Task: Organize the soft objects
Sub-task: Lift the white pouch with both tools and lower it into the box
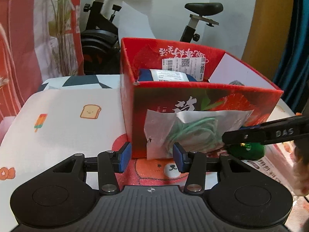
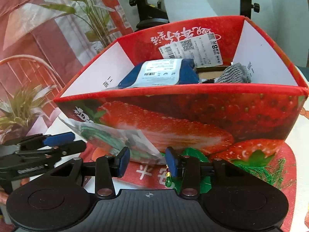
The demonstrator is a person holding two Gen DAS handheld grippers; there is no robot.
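A red strawberry-print box (image 1: 202, 96) (image 2: 193, 112) stands open on the table. Inside lie a blue packet with a white label (image 1: 170, 75) (image 2: 160, 73) and a grey knitted item (image 2: 233, 74). A clear bag holding a green cord (image 1: 193, 131) (image 2: 115, 137) leans against the box's front wall. A green fuzzy item (image 1: 245, 149) (image 2: 191, 154) lies at the box's foot. My left gripper (image 1: 152, 156) is open, its pads either side of the bag's lower edge. My right gripper (image 2: 146, 162) is open just before the bag's corner, and shows from the side in the left wrist view (image 1: 231, 138).
The table carries a cartoon-print cloth (image 1: 67, 119). An exercise bike (image 1: 104, 31) and a plant (image 2: 92, 15) stand behind the table. A printed paper (image 1: 268, 166) lies at the right.
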